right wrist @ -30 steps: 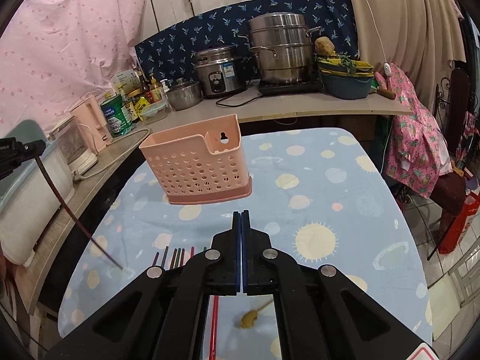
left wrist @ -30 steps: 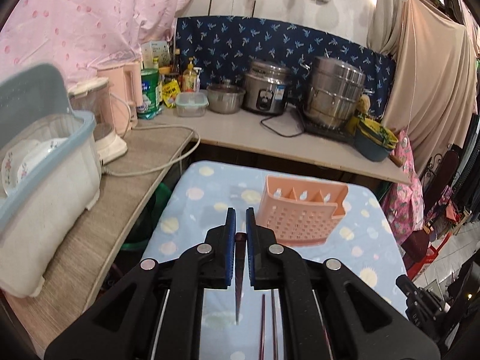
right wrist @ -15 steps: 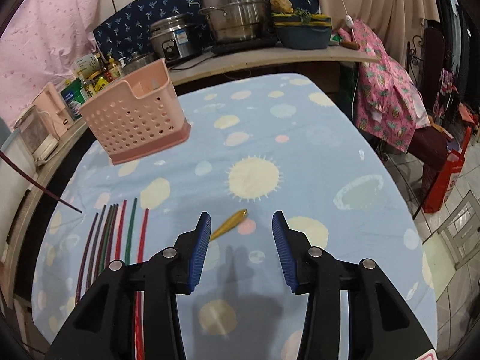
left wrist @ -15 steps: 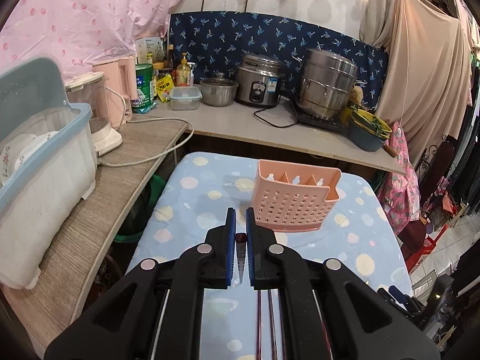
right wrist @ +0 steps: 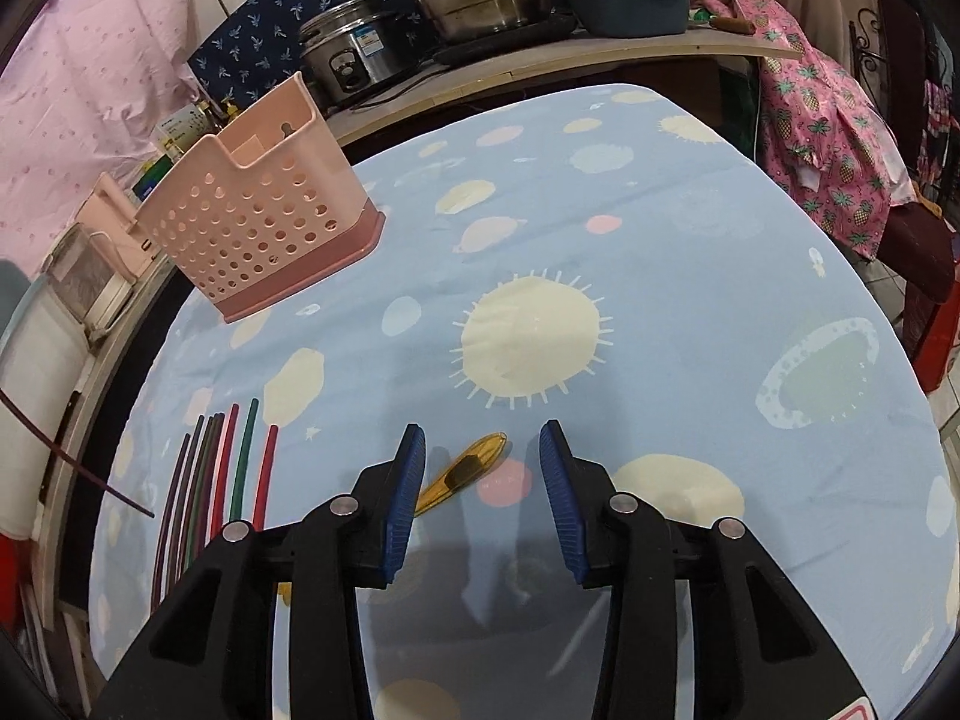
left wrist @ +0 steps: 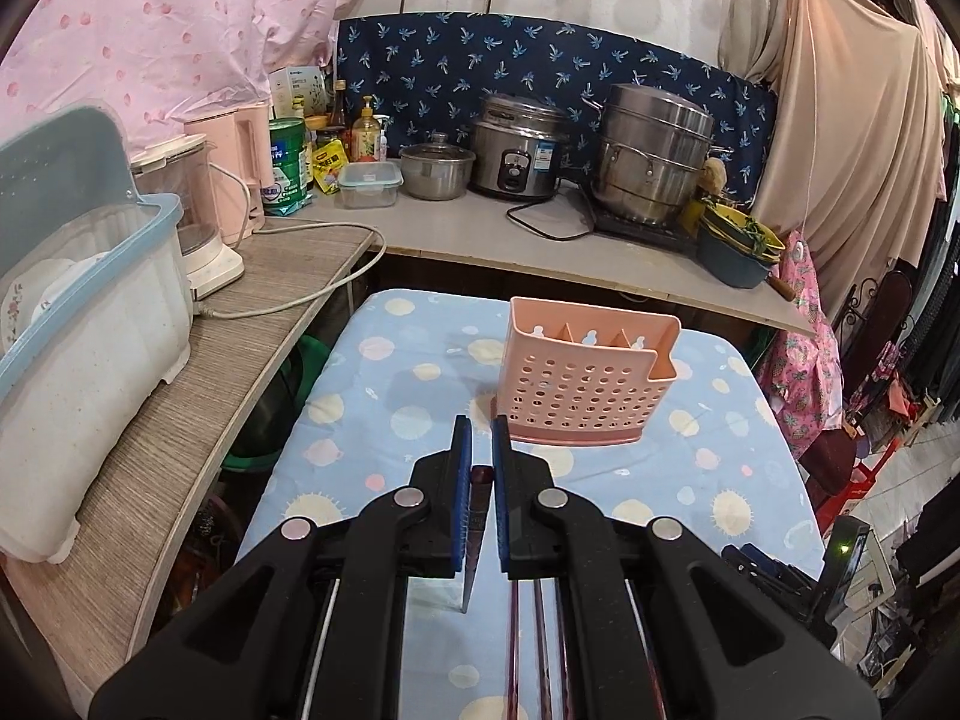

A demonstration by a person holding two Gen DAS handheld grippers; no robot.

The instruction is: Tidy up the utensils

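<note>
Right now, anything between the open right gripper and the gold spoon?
Nothing visible. The right gripper is open with the spoon lying on bare tablecloth between its fingers; the chopsticks lie off to its left.

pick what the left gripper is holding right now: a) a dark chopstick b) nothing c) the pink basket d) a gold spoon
a: in the left wrist view the left gripper is shut on a thin dark chopstick that hangs down between its pads, while the gold spoon lies on the table by the open right gripper and the pink basket stands apart.
</note>
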